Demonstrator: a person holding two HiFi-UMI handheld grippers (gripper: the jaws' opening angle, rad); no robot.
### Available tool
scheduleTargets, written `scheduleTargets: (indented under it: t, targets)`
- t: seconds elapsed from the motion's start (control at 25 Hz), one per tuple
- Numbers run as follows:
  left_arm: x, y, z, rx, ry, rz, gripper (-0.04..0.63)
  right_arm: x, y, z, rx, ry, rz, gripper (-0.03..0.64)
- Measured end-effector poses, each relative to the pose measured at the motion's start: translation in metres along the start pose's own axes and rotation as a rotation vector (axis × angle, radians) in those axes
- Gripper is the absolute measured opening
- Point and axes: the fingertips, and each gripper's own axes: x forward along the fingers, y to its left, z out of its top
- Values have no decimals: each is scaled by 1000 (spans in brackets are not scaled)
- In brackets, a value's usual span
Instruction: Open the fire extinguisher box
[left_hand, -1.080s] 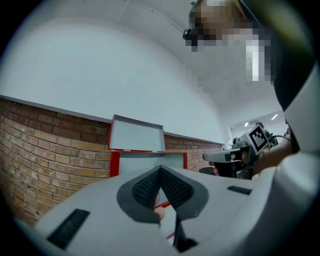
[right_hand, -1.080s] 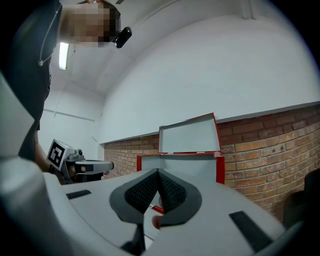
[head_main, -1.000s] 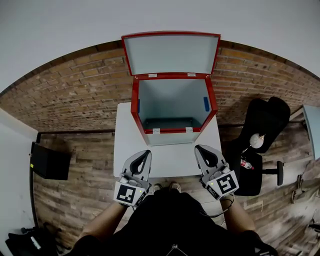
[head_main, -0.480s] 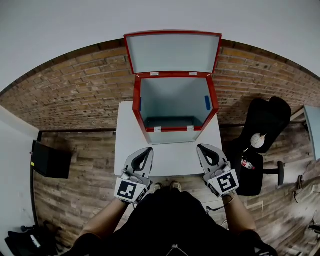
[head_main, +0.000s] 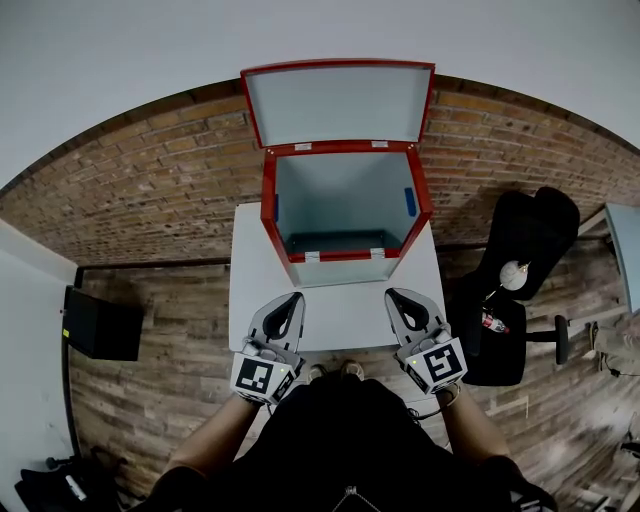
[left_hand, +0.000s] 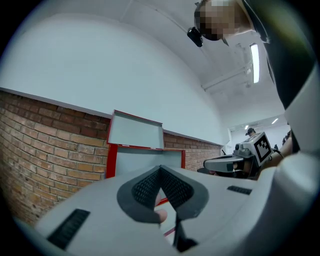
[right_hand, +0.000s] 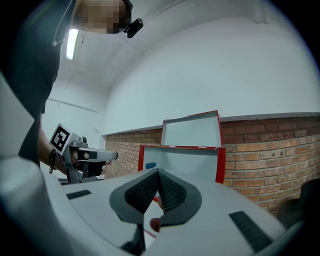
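Note:
The red fire extinguisher box stands on the white table with its lid swung up and back against the wall. Its pale grey inside looks empty. The same open box shows ahead in the left gripper view and in the right gripper view. My left gripper and right gripper hover side by side over the table's near edge, short of the box. Both are shut with nothing between the jaws. Neither touches the box.
A brick wall backs the table. A black office chair stands to the right of the table. A dark box sits on the wooden floor at the left. The person's shoes show under the table's near edge.
Both grippers have drifted a little toward each other and slightly left. The box stays open as before, and both jaws stay shut.

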Motion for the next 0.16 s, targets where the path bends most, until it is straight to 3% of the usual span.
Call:
scheduleTargets:
  t: [0.16]
  targets:
    - [-1, -1, -2, 3, 9, -2, 49, 0, 10, -1, 42, 59, 25, 18]
